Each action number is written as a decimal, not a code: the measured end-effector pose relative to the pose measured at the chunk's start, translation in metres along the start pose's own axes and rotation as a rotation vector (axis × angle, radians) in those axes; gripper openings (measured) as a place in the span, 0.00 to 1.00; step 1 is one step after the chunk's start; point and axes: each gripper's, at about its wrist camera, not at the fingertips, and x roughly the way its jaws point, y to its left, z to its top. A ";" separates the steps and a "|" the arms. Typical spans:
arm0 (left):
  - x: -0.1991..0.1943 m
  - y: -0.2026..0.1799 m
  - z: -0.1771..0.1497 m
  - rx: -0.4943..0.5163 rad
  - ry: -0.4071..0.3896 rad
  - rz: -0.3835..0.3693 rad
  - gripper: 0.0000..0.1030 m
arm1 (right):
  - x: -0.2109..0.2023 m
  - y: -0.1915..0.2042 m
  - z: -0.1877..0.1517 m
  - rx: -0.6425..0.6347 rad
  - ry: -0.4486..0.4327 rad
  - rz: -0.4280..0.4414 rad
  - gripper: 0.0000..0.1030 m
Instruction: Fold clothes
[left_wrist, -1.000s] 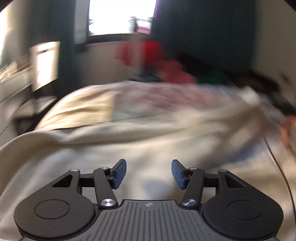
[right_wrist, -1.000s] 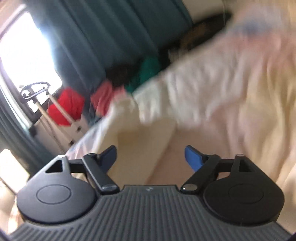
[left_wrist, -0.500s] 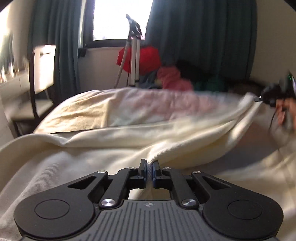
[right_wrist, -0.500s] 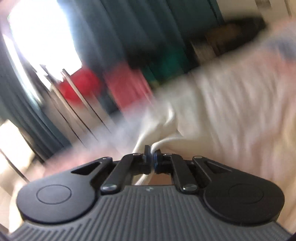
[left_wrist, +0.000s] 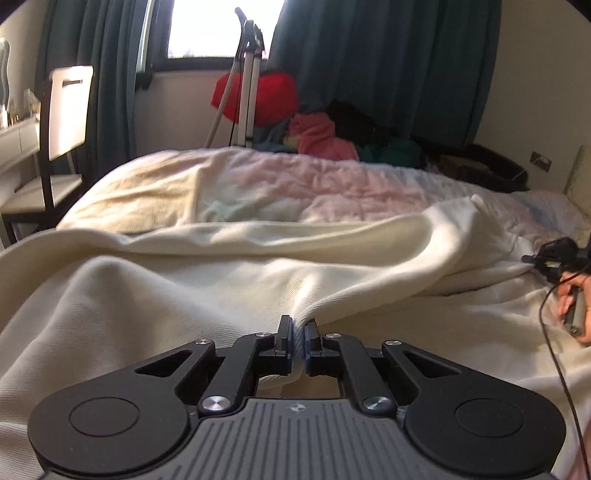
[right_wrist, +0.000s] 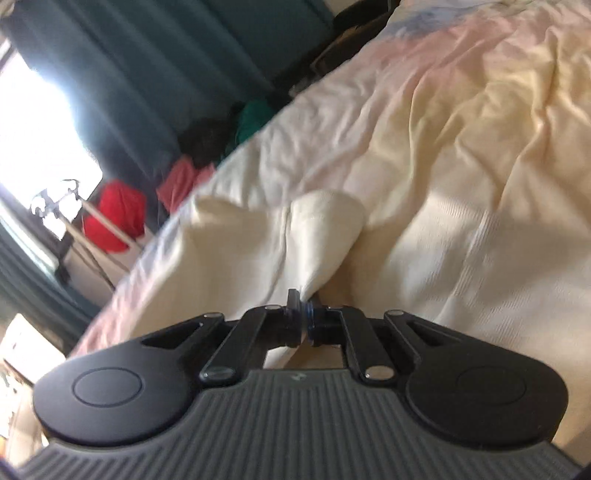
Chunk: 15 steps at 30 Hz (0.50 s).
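Cloth lay across the bed (left_wrist: 258, 177): a cream garment (left_wrist: 221, 280) spread wide, its long axis running side to side between the two hands. The left gripper (left_wrist: 295, 341) had its fingers pressed together on a bunched fold at the near edge. Off to the right, the right gripper (right_wrist: 301, 321) pinched another corner of the same garment, fingers closed on it. Judging by this, the next move would lift both pinched points together and carry them away toward the far edge.
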 end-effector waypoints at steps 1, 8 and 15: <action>-0.002 -0.001 0.000 0.006 -0.010 0.001 0.06 | -0.008 0.004 0.004 -0.001 -0.024 0.017 0.06; 0.007 -0.004 -0.006 -0.042 0.029 0.018 0.10 | 0.002 -0.032 -0.009 -0.018 0.048 -0.063 0.06; -0.017 -0.015 -0.014 -0.085 0.026 0.077 0.59 | -0.032 -0.014 -0.008 -0.124 0.048 -0.063 0.53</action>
